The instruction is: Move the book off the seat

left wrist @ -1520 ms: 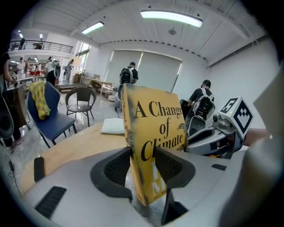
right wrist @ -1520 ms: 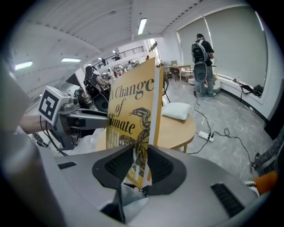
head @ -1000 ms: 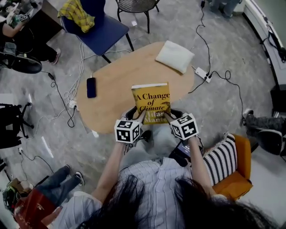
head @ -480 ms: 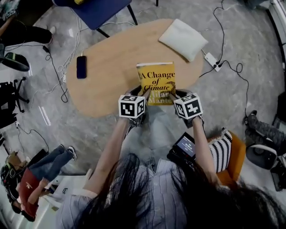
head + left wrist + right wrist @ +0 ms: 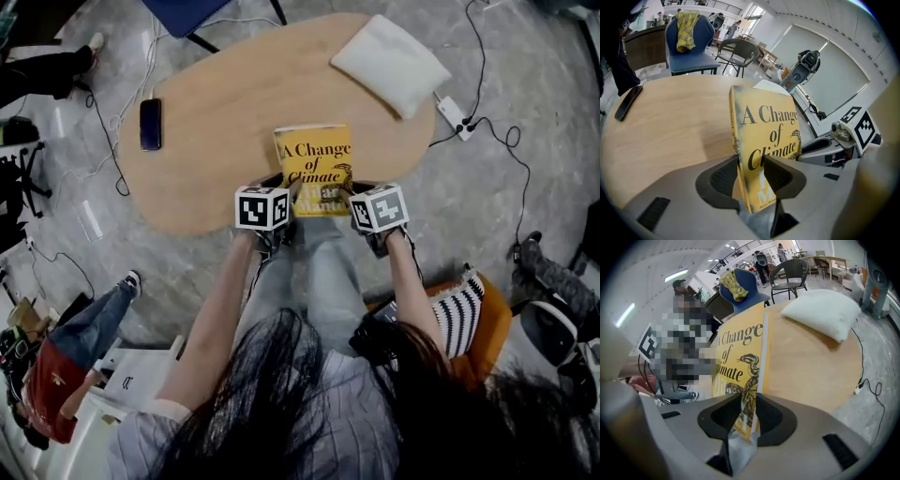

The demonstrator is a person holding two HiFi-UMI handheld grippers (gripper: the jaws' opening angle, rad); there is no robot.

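Your left gripper [image 5: 751, 172] and right gripper [image 5: 746, 414] are each clamped on a near corner of the yellow book [image 5: 314, 159], at the wooden table's [image 5: 225, 112] near edge.

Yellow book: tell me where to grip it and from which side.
Grip the yellow book at the two corners of its bottom edge, coming from the person's side, as the left tongs and right tongs do. It is thin and flat with that edge facing the person, so the jaws can close across cover and back. Two corners should stop it swinging.
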